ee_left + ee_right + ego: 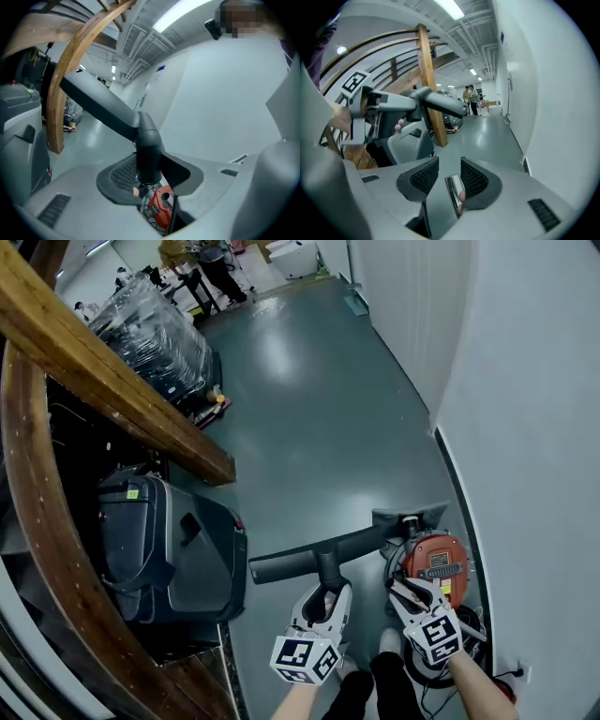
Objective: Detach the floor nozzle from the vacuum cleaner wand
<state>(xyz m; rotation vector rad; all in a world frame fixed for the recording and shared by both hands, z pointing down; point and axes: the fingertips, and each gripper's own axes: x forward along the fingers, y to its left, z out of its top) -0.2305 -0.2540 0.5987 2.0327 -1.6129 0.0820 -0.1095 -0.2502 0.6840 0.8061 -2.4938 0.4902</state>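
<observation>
The black floor nozzle (pixel 314 559) is a T-shaped bar that lies crosswise over the grey floor. Its neck (pixel 149 154) stands between the pads of my left gripper (pixel 326 601), which is shut on it. In the right gripper view the nozzle (pixel 440 104) hangs at the upper left, apart from my right gripper. My right gripper (pixel 409 591) is closed on a grey flat piece with a shiny edge (pixel 451 194), apparently the wand's end. The orange vacuum body (pixel 436 563) sits just beyond it, also low in the left gripper view (pixel 161 208).
A dark suitcase (pixel 169 549) stands at the left under a curved wooden rail (pixel 103 381). A white wall (pixel 534 427) runs along the right, with a socket and cable (pixel 520 673) low on it. A wrapped pallet (pixel 155 334) and people (pixel 211 263) are far off.
</observation>
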